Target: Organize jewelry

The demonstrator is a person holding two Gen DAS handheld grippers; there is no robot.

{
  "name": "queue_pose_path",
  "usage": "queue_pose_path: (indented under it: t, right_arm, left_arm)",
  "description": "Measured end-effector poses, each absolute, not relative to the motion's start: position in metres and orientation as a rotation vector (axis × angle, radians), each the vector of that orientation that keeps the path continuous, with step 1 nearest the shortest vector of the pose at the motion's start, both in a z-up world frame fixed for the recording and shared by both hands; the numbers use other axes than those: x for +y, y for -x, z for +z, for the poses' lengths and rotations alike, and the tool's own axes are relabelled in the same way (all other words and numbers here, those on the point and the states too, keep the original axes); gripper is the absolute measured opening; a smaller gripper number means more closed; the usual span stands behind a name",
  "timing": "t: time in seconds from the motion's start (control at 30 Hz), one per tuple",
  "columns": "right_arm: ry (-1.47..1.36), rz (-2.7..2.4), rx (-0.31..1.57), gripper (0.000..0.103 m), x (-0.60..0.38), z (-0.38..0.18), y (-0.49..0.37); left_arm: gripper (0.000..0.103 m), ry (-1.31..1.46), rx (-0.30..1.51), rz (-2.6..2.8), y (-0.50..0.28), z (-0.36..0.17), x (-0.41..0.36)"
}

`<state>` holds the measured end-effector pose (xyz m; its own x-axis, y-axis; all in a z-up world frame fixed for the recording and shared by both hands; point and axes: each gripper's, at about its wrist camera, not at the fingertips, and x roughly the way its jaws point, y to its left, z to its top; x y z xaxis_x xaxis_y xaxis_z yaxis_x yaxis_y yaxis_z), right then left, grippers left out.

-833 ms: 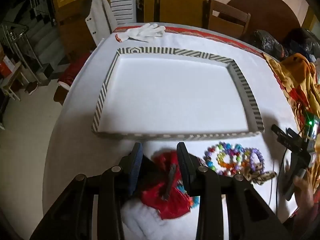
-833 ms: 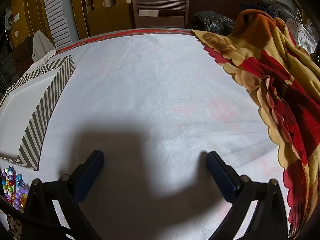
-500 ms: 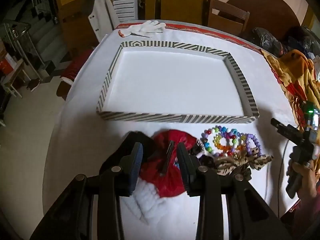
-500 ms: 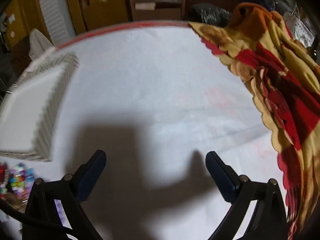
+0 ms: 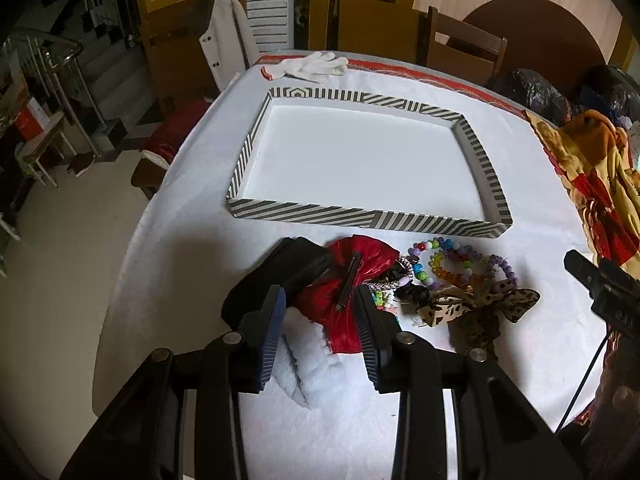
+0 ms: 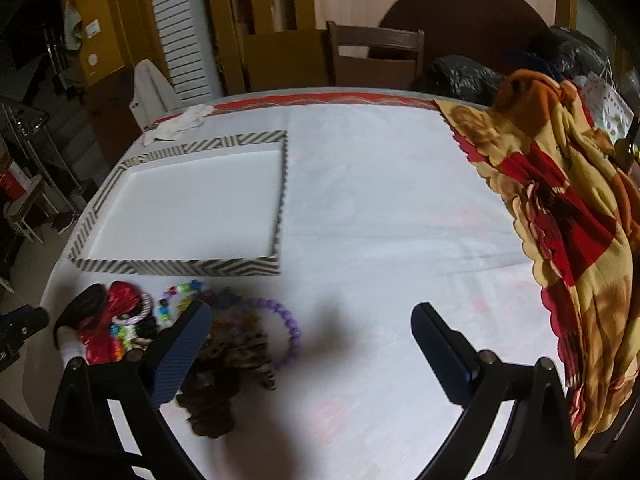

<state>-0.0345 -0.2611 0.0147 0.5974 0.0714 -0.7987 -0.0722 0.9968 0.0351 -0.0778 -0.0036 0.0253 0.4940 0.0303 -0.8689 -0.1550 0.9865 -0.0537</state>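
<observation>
The left hand-held gripper point(image 5: 320, 322) has been drawn back from the striped tray point(image 5: 360, 218), so that more of the pile in front of the tray is seen: the red pouch point(image 5: 352, 276) and the leopard bow point(image 5: 476, 304). The right hand-held gripper point(image 6: 310, 350) has been swung toward the tray, and the purple bead bracelet point(image 6: 288, 328) has been brought into its view.

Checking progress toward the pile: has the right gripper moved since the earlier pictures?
Yes. The right gripper has swung left and back: the striped tray sits further into view and the purple bead bracelet now lies between its open jaws.
</observation>
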Motion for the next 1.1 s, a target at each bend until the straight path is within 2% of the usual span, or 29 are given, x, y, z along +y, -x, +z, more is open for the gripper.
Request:
queue_pose_path:
  t: [1.1]
  right_arm:
    - [0.063, 0.161, 0.908, 0.102, -0.226, 0.033, 0.056]
  left_arm:
    - [0.041, 0.104, 1.034, 0.109, 0.094, 0.026, -0.009]
